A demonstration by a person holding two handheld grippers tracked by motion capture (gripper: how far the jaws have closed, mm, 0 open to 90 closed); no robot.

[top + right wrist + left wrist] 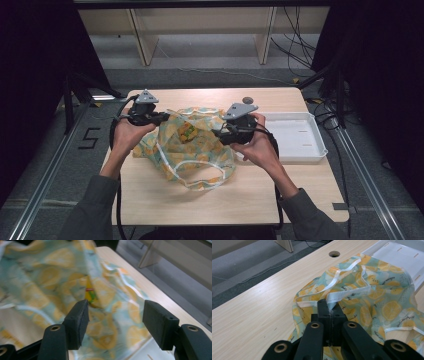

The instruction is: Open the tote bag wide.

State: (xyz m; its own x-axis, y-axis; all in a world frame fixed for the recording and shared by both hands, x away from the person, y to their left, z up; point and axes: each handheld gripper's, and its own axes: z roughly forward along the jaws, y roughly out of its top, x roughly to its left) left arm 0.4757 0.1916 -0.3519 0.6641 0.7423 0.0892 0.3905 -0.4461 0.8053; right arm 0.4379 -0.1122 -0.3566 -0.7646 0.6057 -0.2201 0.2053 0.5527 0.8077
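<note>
Pale wood is the table (250, 195), with a white tray (300, 137) at its right side. The lemon-print bag (192, 147) lies crumpled at the middle. The left gripper (329, 305) pinches its white-trimmed edge tightly. The right gripper (115, 320) stands wide over the cloth, gripping nothing.

High view dim, dark at sides, table (240, 200) lit from above. Right gripper view blurry. Left gripper view sharp.
</note>
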